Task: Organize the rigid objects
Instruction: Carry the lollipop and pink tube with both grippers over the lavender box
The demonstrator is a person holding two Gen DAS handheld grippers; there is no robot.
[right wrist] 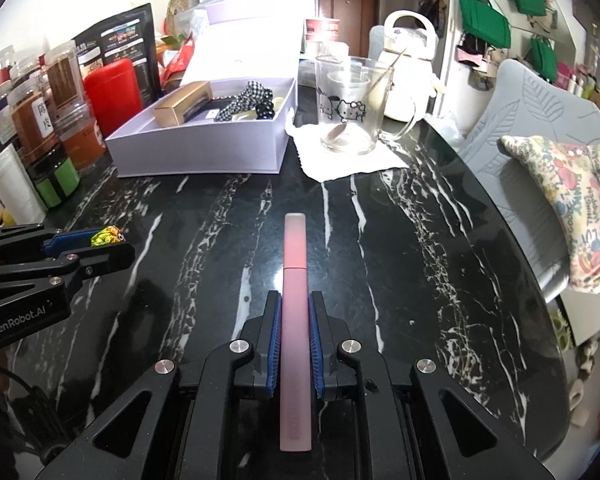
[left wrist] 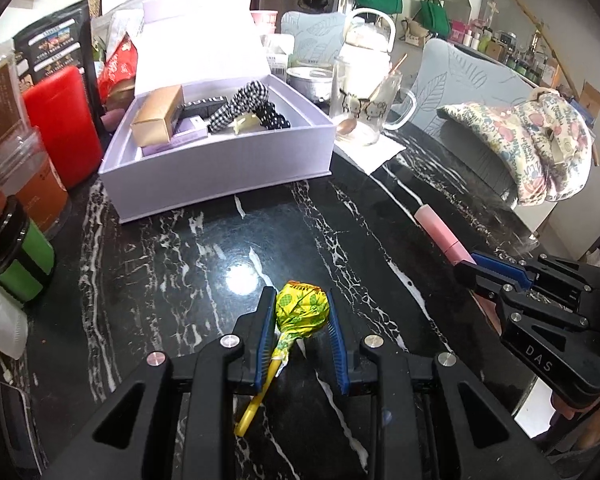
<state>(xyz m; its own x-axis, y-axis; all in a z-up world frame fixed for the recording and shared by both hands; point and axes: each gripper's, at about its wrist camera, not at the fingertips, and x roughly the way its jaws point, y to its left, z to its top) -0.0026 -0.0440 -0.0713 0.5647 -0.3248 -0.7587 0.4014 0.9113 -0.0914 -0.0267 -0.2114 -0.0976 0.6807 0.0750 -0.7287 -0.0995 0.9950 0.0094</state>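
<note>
Left tongs point(left wrist: 300, 312) grip a yellow-wrapped lollipop point(left wrist: 302, 308) above the black marble worktop point(left wrist: 160, 264), right tongs point(right wrist: 294, 316) clamped on a pink tube point(right wrist: 295, 300); lilac box point(left wrist: 220, 160) behind.

Your left gripper point(left wrist: 300, 312) and right gripper point(right wrist: 294, 312) are matte black frames with triangular cut-outs behind the jaws. Ribbed blue pads point(right wrist: 274, 344) line the fingers' inner faces, and round silver screws point(right wrist: 238, 346) sit just behind them. White lettering marks the sides: "DAS" on your right, "GenRobot.AI" on your left.
</note>
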